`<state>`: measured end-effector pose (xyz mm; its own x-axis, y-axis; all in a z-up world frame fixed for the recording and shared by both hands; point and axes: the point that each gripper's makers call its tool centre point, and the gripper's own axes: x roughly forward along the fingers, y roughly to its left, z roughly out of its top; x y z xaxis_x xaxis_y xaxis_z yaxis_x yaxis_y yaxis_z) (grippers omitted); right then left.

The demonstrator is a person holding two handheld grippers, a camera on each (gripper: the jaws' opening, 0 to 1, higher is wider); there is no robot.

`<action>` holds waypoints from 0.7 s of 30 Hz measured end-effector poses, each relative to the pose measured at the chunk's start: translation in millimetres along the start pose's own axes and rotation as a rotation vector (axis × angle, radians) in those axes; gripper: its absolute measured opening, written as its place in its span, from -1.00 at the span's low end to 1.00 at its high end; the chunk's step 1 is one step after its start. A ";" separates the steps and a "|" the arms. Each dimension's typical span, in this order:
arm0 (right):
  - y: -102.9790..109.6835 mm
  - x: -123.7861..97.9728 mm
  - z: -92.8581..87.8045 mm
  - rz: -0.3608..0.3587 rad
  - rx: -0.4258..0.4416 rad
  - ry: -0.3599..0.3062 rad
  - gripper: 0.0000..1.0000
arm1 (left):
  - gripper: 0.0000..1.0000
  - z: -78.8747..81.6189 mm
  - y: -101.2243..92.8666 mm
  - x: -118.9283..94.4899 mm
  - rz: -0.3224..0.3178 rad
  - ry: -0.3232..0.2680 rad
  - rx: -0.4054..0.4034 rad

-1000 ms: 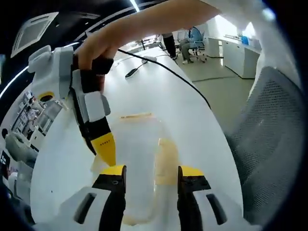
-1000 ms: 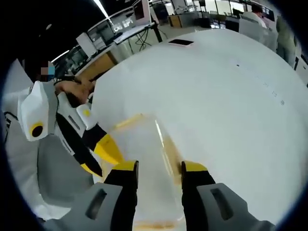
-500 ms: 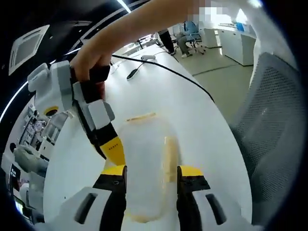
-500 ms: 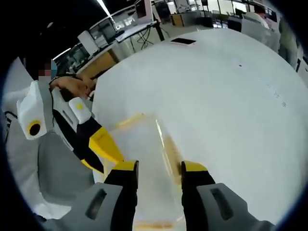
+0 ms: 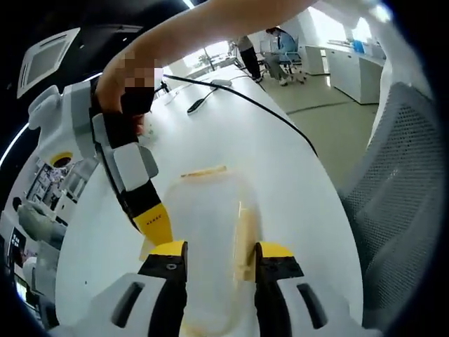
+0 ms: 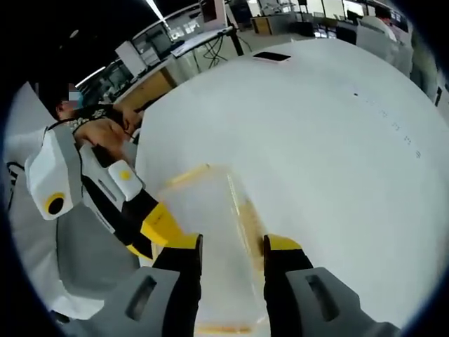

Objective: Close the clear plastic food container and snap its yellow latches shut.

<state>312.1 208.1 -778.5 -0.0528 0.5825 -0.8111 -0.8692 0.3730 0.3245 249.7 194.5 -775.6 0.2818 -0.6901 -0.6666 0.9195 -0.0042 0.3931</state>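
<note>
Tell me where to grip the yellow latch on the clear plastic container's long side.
Take the yellow latch by its free outer edge, coming from beside the clear plastic container. It is a thin strip lying along the wall, so press it flat rather than pinching across it.

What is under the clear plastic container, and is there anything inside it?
The container rests on the white table. Through its cloudy walls no contents can be made out; the two grippers' jaws cover its near end, so that part stays unchecked.
</note>
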 end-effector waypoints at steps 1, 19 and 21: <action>-0.1 -0.1 -0.1 -0.002 -0.001 0.001 -0.40 | -0.40 0.3 -0.9 0.0 0.002 0.004 0.004; -2.2 1.6 0.8 -0.015 0.043 0.081 -0.44 | -0.57 2.4 -4.6 2.5 0.021 0.035 0.097; -2.4 1.4 0.4 -0.013 0.047 0.089 -0.44 | -0.59 3.0 -5.9 3.0 0.023 0.044 0.110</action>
<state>314.3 208.3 -780.2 -0.0866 0.5117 -0.8548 -0.8460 0.4154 0.3343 244.3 190.3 -778.0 0.3161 -0.6587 -0.6828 0.8777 -0.0702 0.4741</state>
